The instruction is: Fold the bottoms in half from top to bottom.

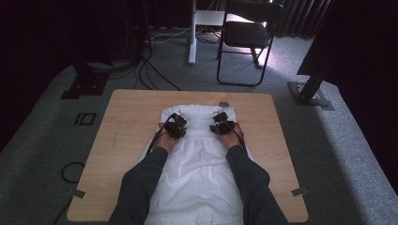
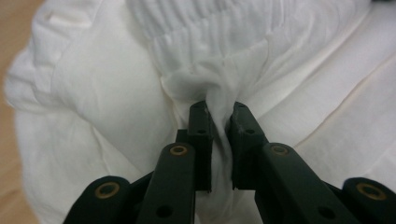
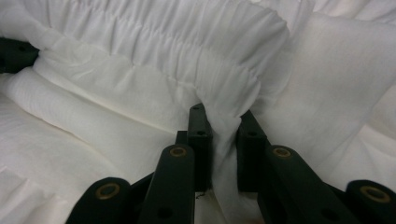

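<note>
A white garment with a gathered elastic band lies lengthwise on the wooden table. Its far end is folded back toward me. My left gripper sits on the left side of that fold, my right gripper on the right side. In the left gripper view my left gripper is shut on a pinch of the white garment just below the gathered band. The right gripper view has my right gripper shut on the white garment at the ruffled band's edge. Cloth bunches between both pairs of jaws.
A small round grey object lies on the table just beyond the garment. Past the table's far edge a black folding chair and a white stand rest on the grey carpet, with cables trailing at the left.
</note>
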Tool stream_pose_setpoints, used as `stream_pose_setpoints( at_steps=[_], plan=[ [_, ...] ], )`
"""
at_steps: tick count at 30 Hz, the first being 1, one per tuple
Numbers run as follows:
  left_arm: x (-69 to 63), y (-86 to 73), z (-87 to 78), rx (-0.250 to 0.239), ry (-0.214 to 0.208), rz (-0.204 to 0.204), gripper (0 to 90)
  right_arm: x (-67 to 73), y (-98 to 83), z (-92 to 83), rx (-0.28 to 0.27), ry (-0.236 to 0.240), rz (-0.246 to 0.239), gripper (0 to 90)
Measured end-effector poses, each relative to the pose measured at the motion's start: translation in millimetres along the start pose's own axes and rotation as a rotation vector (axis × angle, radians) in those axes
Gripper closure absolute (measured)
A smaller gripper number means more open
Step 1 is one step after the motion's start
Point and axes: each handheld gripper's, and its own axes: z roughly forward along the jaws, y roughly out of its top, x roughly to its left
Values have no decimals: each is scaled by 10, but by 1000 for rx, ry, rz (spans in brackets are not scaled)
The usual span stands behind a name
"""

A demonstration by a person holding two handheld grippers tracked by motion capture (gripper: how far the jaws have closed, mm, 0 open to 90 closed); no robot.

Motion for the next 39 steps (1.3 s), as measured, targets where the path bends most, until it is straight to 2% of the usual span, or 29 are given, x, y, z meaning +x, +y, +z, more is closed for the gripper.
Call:
stream_pose_setpoints(
  at_steps=[2,6,7,8,9,12,14,17,19,20,21,23,24,25,26,27,29,30,31,33,34,36,38,39],
  plan=[
    [46,-7,-73,-30,-35,-47,845,-8,21,-84,-23,16,40,814],
    [141,23,-396,-165,-93,-112,860,11,105,-377,-104,22,3,820],
    [141,23,-396,-165,-93,-112,862,11,105,-377,-104,22,3,820],
    [168,86,-709,-272,-119,-128,862,14,125,-457,-128,30,5,821],
    [162,105,-836,-317,-128,-125,865,27,199,-754,-209,47,-2,821],
    [105,107,-1177,-426,-164,-107,866,65,262,-1137,-300,51,-19,821],
    [43,74,-1371,-461,-176,-79,867,115,264,-1365,-339,60,-34,822],
    [-55,-17,-1605,-483,-181,-32,867,224,179,-1624,-371,64,-87,822],
    [-84,-68,-1660,-482,-189,-24,866,261,127,-1683,-374,74,-99,821],
    [-164,-209,-1712,-461,-201,-7,866,293,69,-1725,-374,84,-111,821],
    [-200,-281,-1706,-443,-206,0,864,358,-86,-1767,-364,113,-127,821],
    [-274,-441,-1648,-397,-239,-11,863,415,-239,-1736,-336,126,-148,820],
    [-321,-526,-1601,-371,-244,-4,862,447,-323,-1705,-319,130,-153,820],
    [-321,-526,-1601,-371,-244,-4,861,447,-323,-1705,-319,130,-153,820],
    [-394,-683,-1508,-328,-264,-9,861,470,-408,-1668,-298,135,-163,820],
    [-431,-772,-1442,-303,-285,-23,860,509,-563,-1596,-264,157,-158,819],
    [-504,-913,-1332,-254,-293,-33,858,558,-740,-1499,-218,170,-156,818],
    [-541,-990,-1270,-231,-312,-48,858,575,-804,-1459,-202,178,-156,818],
    [-596,-1075,-1188,-198,-326,-45,858,600,-885,-1405,-177,181,-161,817],
    [-675,-1177,-1051,-136,-311,-18,857,630,-1054,-1290,-123,183,-164,815],
    [-690,-1210,-988,-118,-315,-20,857,632,-1118,-1226,-96,193,-157,814],
    [-688,-1222,-918,-110,-297,0,854,624,-1222,-1102,-53,191,-143,810],
    [-655,-1173,-884,-101,-285,-2,852,612,-1247,-1057,-41,200,-131,810],
    [-649,-1134,-864,-94,-253,30,850,599,-1269,-988,-34,207,-106,809]
  ],
)
